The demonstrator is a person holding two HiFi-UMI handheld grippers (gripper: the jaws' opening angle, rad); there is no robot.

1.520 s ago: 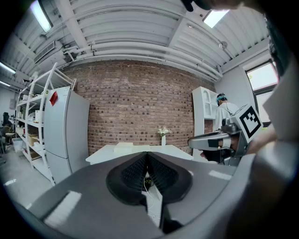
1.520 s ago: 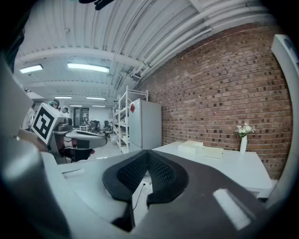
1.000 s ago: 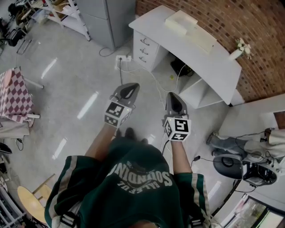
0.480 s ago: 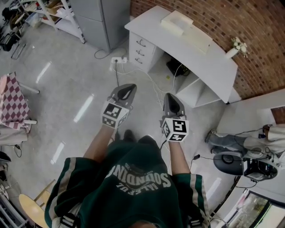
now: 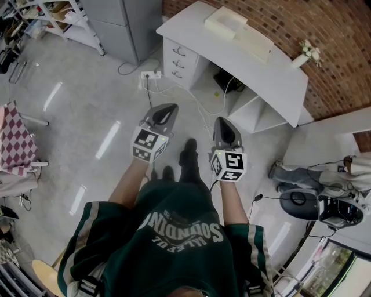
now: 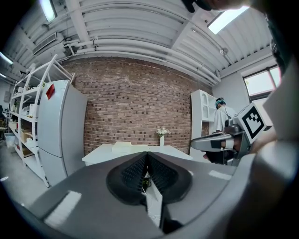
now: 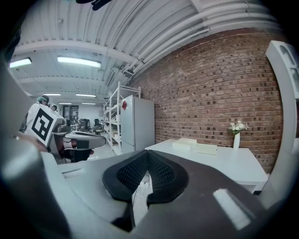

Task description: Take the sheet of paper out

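Ahead of me stands a white desk (image 5: pixel 278 81) against a brick wall, with a flat white box (image 5: pixel 225 22) and a second flat white thing (image 5: pixel 252 43) on top. No single sheet of paper can be made out. My left gripper (image 5: pixel 165 110) and right gripper (image 5: pixel 224 123) are held side by side over the floor, well short of the desk, pointing toward it. Each one's jaws meet at the tips with nothing between them, as the left gripper (image 6: pixel 146 156) and right gripper (image 7: pixel 148 154) show in their own views. The desk (image 7: pixel 219 161) lies ahead on the right.
A vase of flowers (image 5: pixel 307 55) stands at the desk's right end. A power strip with cables (image 5: pixel 152 75) lies on the floor before the desk drawers (image 5: pixel 178 58). A grey cabinet (image 5: pixel 116 23) and shelving (image 5: pixel 35 11) stand at left, a checkered cloth (image 5: pixel 14 136) further left, a seated person (image 5: pixel 301 180) at right.
The person has stepped toward the desk; a shoe now shows between the grippers. The left gripper has moved forward a little. Both grippers stay shut and empty.
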